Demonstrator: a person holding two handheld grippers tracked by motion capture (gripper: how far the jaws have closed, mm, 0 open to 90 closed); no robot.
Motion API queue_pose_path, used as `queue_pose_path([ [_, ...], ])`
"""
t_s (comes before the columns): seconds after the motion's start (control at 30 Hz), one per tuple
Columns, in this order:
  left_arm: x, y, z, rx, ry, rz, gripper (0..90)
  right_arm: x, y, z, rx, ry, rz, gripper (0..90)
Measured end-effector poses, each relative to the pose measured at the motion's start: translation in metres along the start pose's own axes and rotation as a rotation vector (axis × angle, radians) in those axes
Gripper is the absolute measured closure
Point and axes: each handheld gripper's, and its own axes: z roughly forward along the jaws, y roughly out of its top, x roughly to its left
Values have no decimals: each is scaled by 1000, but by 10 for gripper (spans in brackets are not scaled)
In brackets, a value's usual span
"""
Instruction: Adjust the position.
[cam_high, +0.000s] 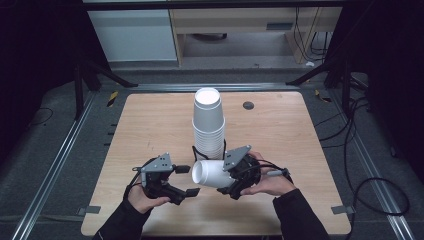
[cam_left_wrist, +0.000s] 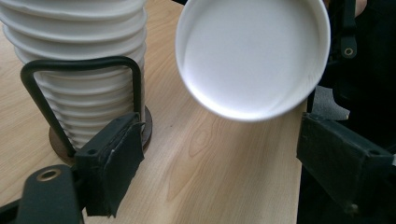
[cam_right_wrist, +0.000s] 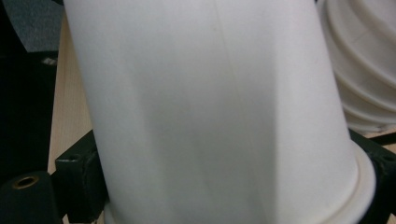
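- My right gripper (cam_high: 220, 176) is holding one white cup (cam_high: 210, 173). My two black fingers (cam_right_wrist: 77, 179) squeeze it near its rim, one on each side.
- The cup lies on its side in my grip. It is up off the wooden table (cam_high: 150, 130).
- The closed bottom of the cup points away from my right fingers, toward my left gripper (cam_high: 189, 181).
- In the left gripper view, that round white bottom (cam_left_wrist: 252, 56) hangs just ahead of my left fingers and a bit above them.
- My left fingers (cam_left_wrist: 112, 163) are spread wide. Nothing is between them, and they touch nothing. The cup is close, but my left pads are not on it.
- A tall stack of white cups (cam_high: 208, 125) stands upside down just past both my grippers, in the middle of the table.
- The stack sits on a round dark base (cam_left_wrist: 147, 130) with a black wire loop (cam_left_wrist: 79, 63) around its low part. That loop is right beyond my left gripper's left finger.
- In the right gripper view, the stack (cam_right_wrist: 369, 60) is just beside the cup I hold, on its right. I cannot tell if they touch.
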Motion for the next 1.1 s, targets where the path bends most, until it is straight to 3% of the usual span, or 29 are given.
queue_pose_path([
  [0.2,-1,0,4,17,-7,1,131,4,10,13,61,5,-47,91],
  [0.53,-2,1,7,25,-8,-7,132,11,20,28,103,10,-95,91],
  [1.1,-4,0,11,46,20,4,192,14,25,35,111,11,-108,88],
])
